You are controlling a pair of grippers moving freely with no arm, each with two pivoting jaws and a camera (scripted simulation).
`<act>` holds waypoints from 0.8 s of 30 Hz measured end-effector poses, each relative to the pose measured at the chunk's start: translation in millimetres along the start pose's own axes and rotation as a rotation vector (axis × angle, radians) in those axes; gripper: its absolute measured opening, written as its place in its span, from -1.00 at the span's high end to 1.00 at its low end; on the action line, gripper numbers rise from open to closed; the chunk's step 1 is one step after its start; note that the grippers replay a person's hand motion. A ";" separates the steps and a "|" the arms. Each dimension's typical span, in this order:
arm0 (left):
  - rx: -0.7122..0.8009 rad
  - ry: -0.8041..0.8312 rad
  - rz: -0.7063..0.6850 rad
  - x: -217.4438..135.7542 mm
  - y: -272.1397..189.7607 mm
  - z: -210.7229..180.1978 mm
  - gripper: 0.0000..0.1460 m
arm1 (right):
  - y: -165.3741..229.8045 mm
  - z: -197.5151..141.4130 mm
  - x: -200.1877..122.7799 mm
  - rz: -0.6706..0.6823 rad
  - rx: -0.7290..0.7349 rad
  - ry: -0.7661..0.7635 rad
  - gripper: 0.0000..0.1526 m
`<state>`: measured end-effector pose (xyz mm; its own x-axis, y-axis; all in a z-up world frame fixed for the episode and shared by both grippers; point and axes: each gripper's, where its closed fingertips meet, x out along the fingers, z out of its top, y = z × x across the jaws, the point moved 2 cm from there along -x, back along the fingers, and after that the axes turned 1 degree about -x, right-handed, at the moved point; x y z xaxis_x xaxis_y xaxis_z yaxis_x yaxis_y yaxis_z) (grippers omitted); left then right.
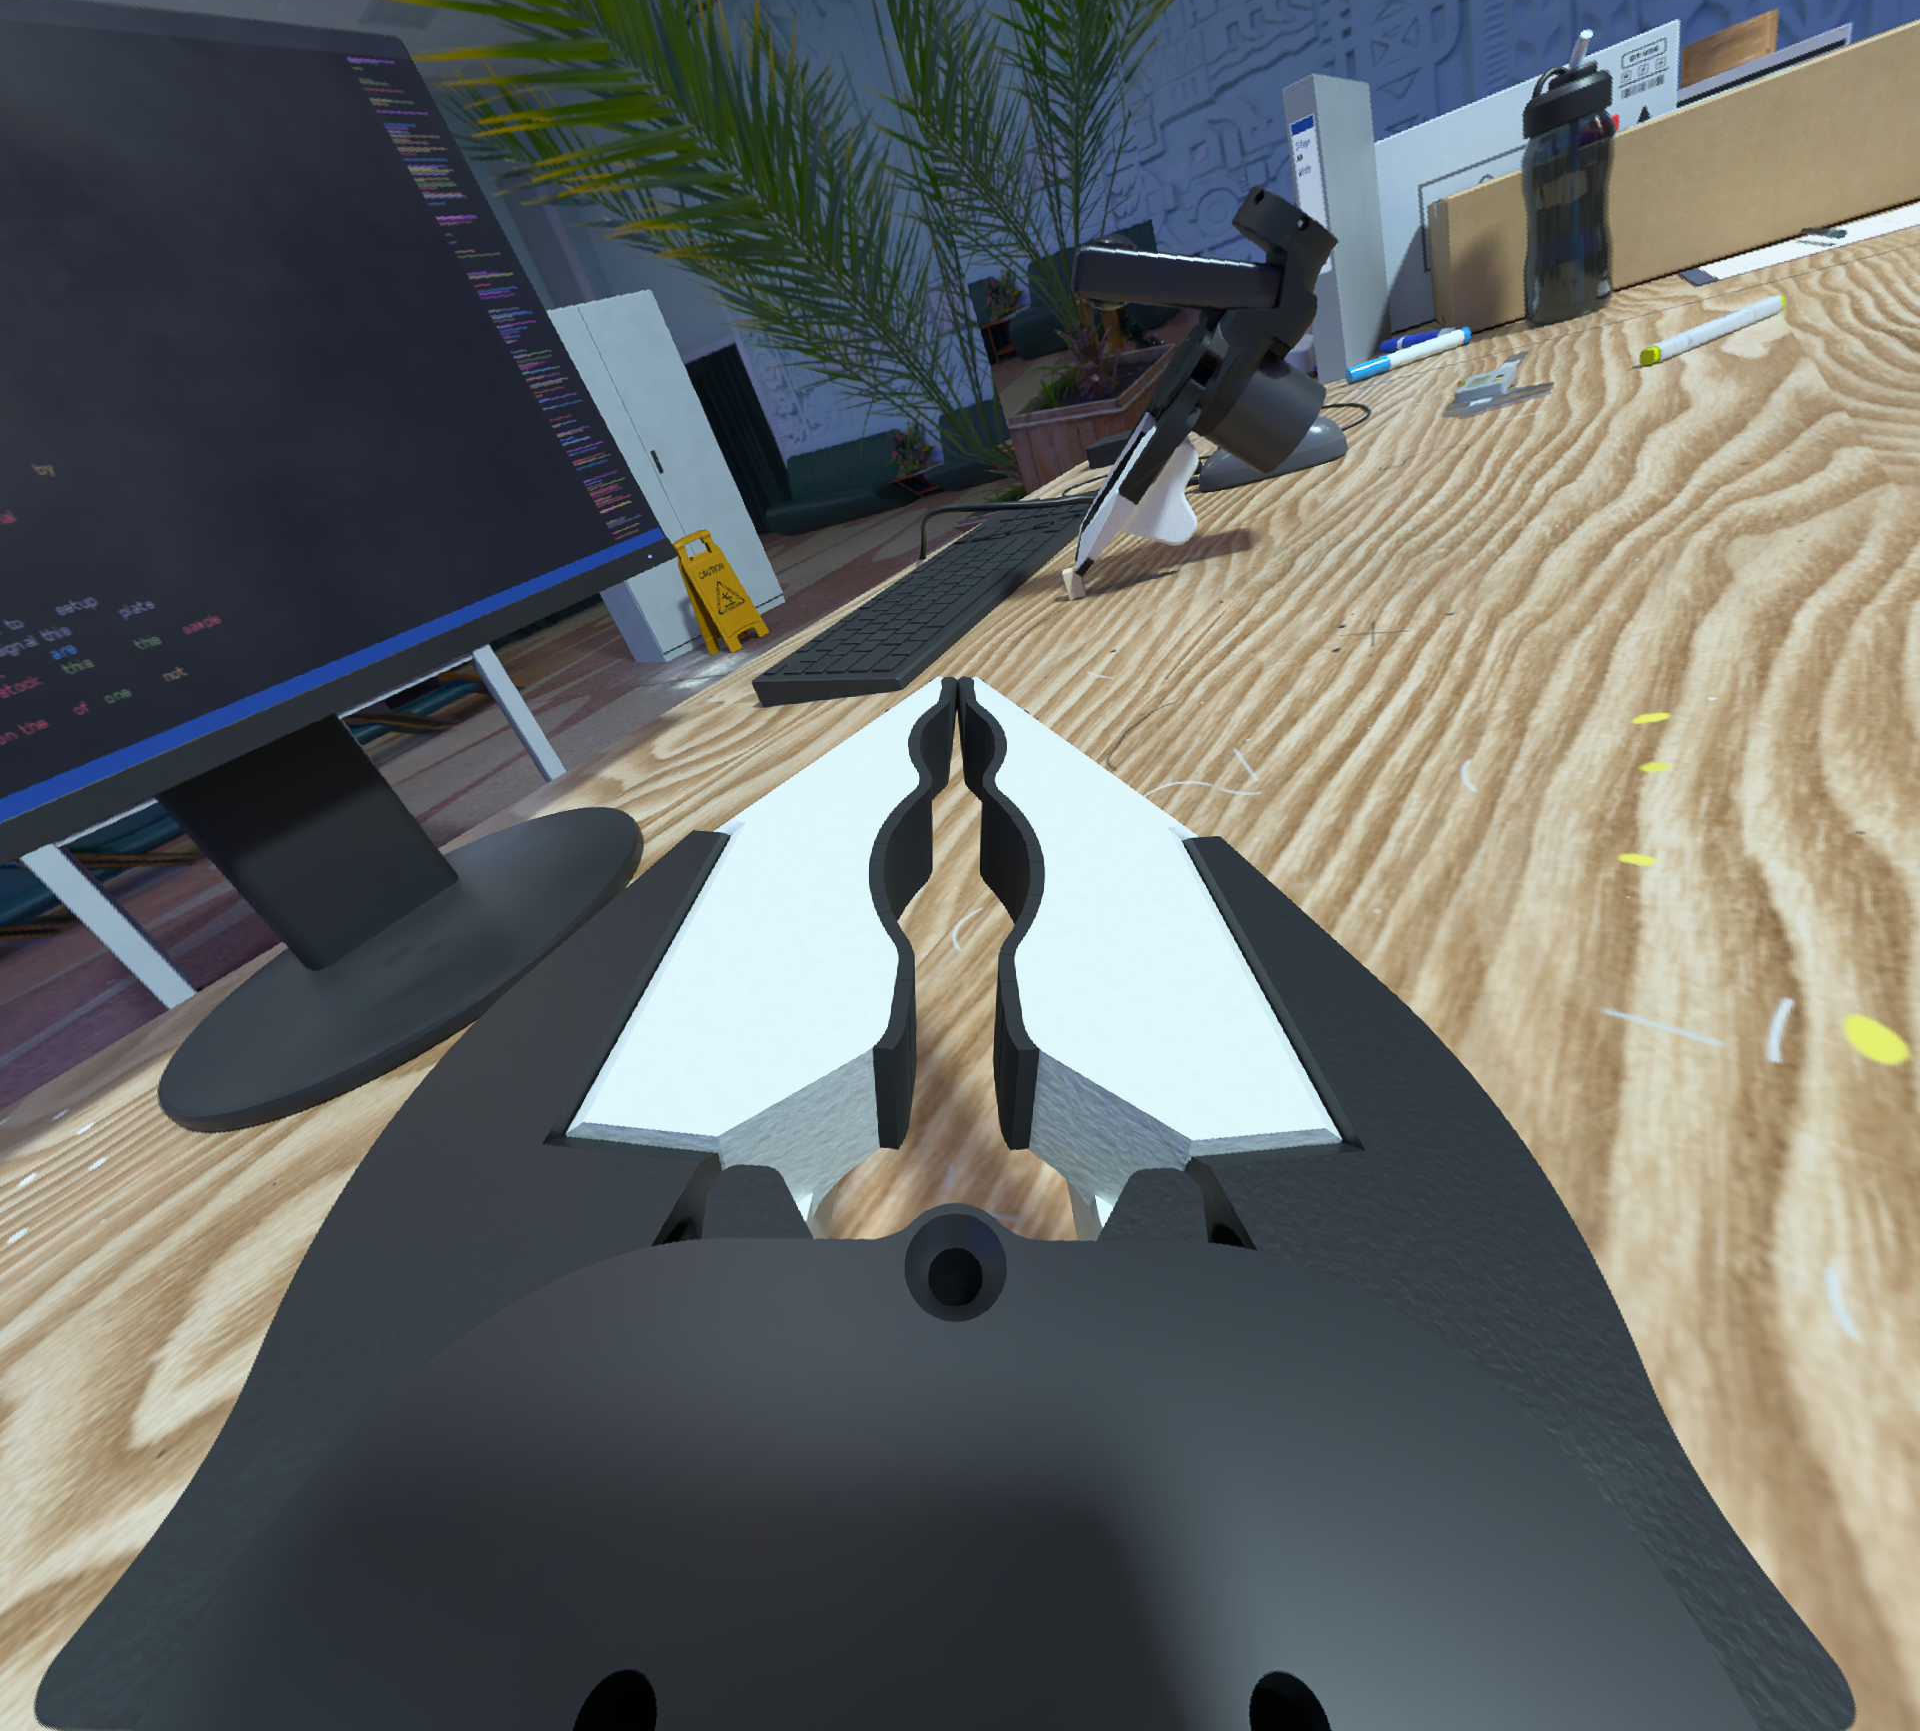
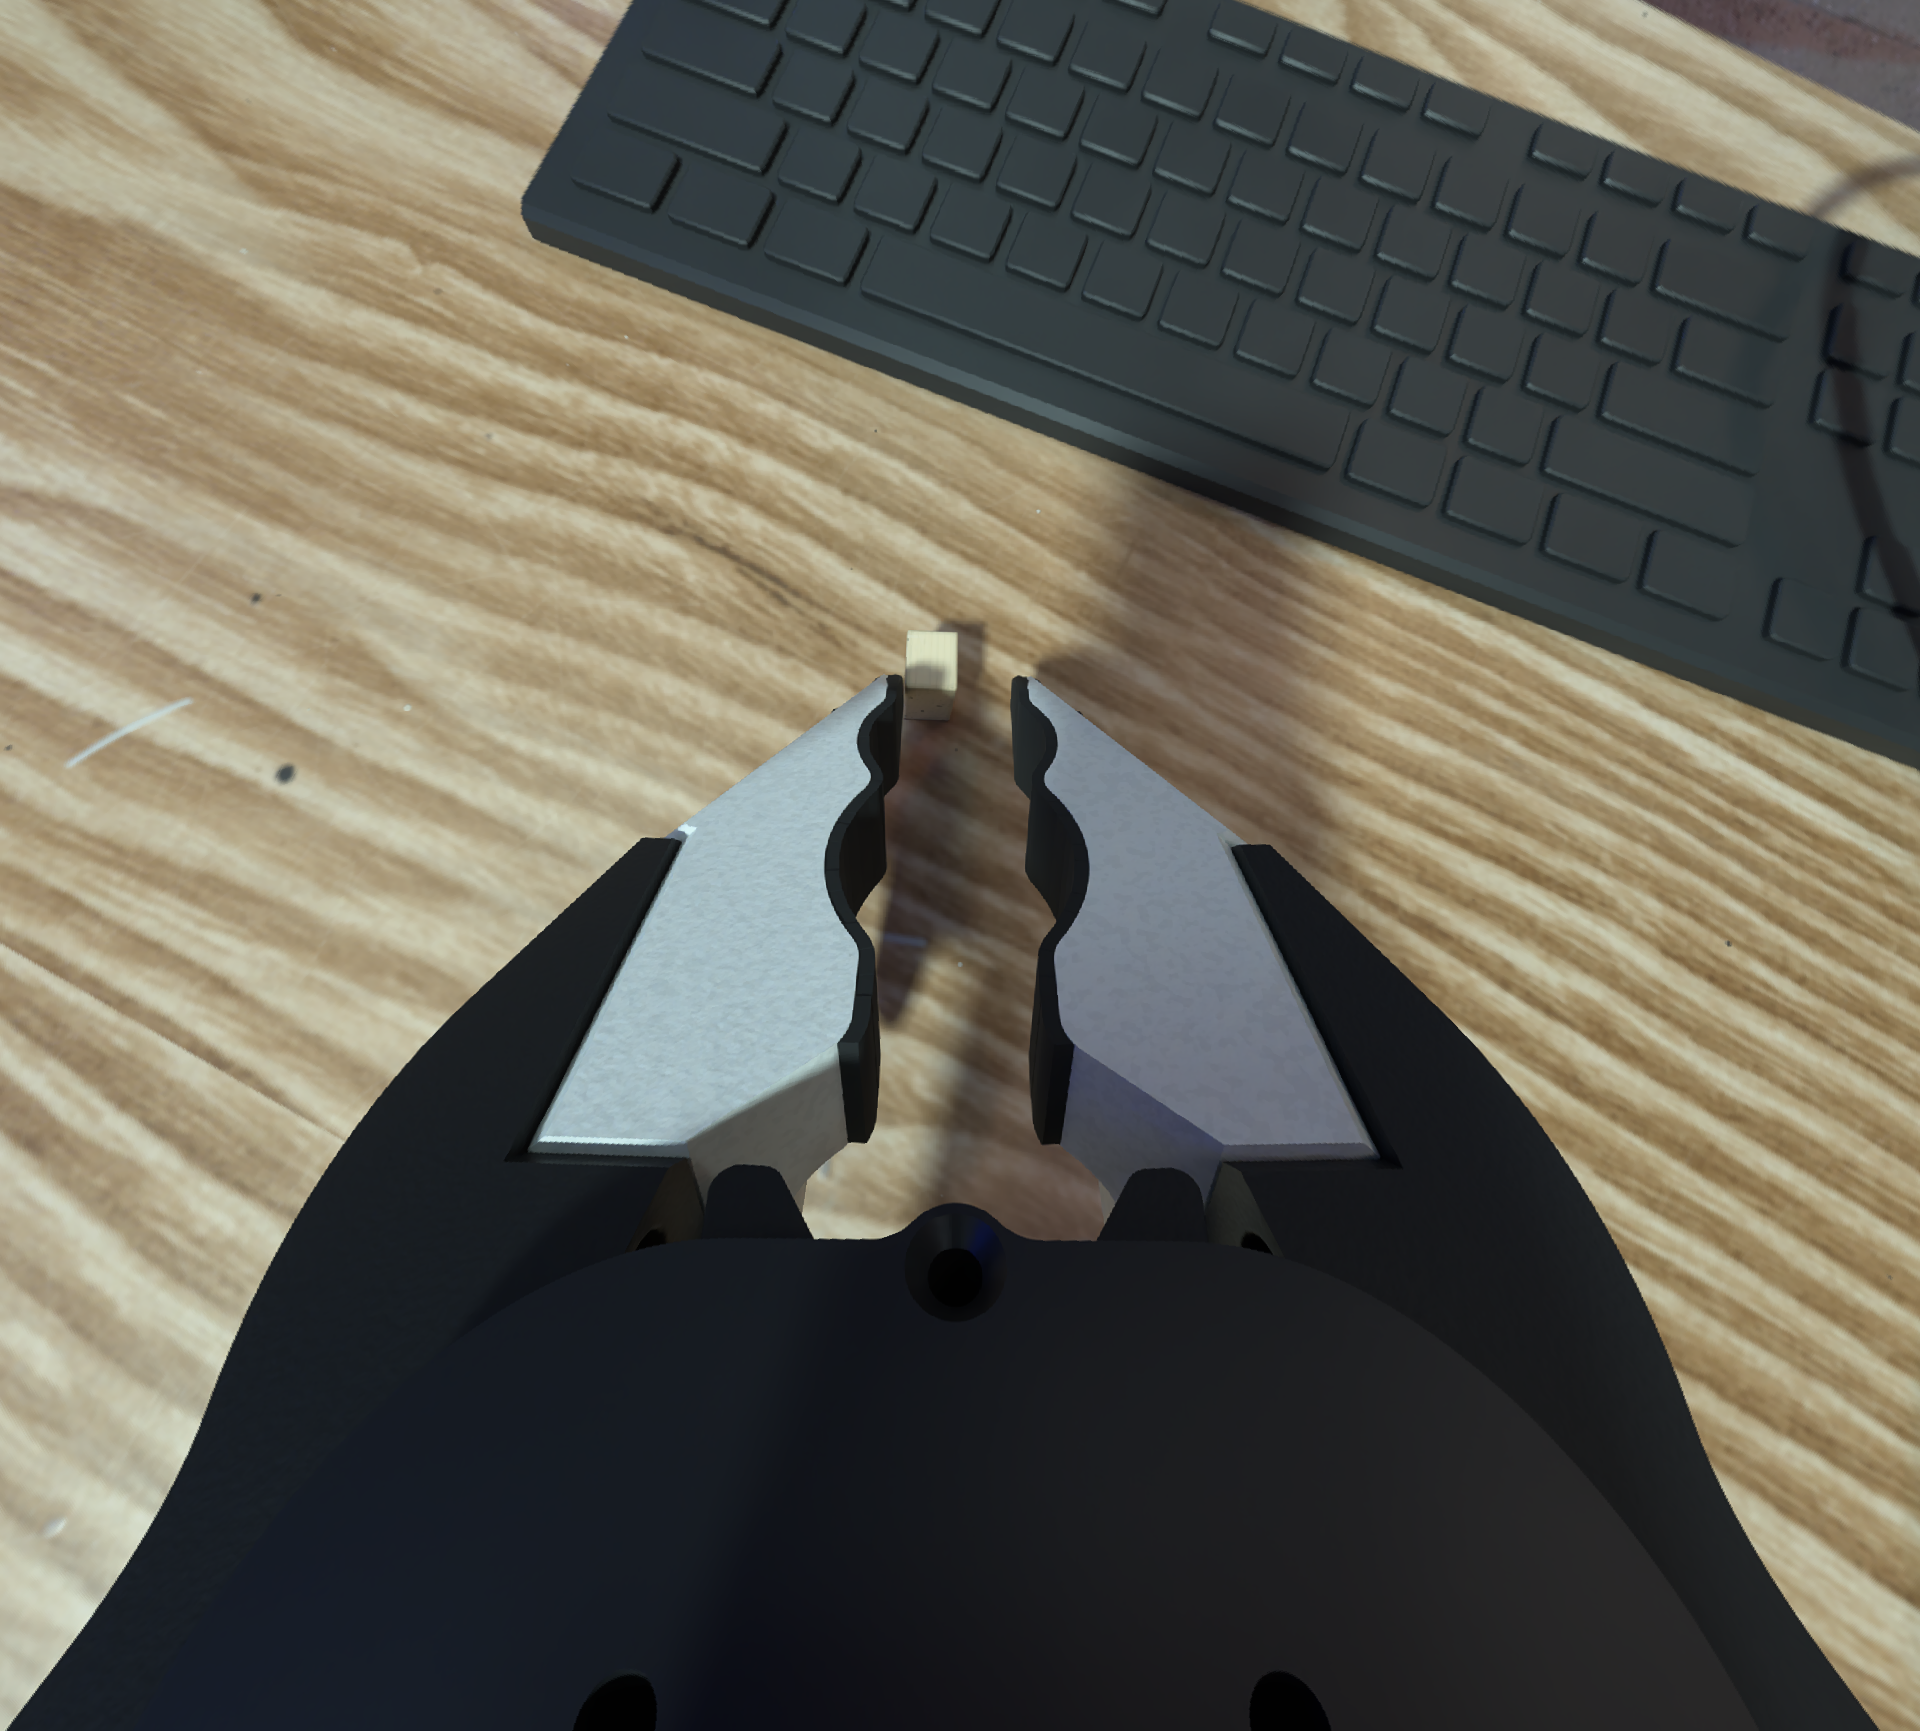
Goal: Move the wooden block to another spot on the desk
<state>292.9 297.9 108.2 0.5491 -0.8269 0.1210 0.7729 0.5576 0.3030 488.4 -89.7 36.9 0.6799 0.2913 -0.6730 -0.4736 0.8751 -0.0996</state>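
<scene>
The wooden block (image 2: 930,675) sits on the desk (image 2: 364,538), just in front of the keyboard's (image 2: 1195,206) near long side, toward its left end. The right gripper (image 2: 954,694) points steeply down at it with its fingers spread a little; the block lies just past the tips, close to the left-hand finger (image 2: 748,933), and I cannot tell whether it touches. Seen from the left wrist view, that same gripper (image 1: 1081,575) leans over the block (image 1: 1073,582), tips close to the surface. To my eye either the pick-up is about to start or the block has just been let go; nothing here settles which, so I'd not call the move done.

The left gripper (image 1: 956,694) hangs low over bare desk near the monitor's (image 1: 260,382) round base, its fingers pressed nearly together and holding nothing.

The block is a tiny pale cube, plain and sharp-edged. The desk is plywood with broad wavy grain, flecked with scratches and yellow paint spots (image 1: 1875,1037). The fingers are flat white wedges lined with dark, scalloped pads (image 2: 1049,860), set in a matte black body. The keyboard is a low, dull black slab.
</scene>
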 end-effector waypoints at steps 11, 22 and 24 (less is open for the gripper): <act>0.016 0.000 -0.007 0.6 -2.4 0.4 1.00 | 1.5 -2.9 15.2 -0.023 0.023 0.035 0.76; 0.045 0.001 0.004 0.1 -2.7 1.1 1.00 | 112.1 12.2 -39.3 0.400 -0.436 -0.186 0.87; 0.053 0.000 0.005 0.0 -3.3 1.4 1.00 | 157.5 -5.4 -56.5 0.552 -0.576 -0.143 0.87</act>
<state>289.9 295.9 108.6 0.5525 -0.8244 0.1227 0.7526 0.5567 0.3517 372.3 29.6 55.3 0.3102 0.7037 -0.6392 -0.9493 0.2654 -0.1686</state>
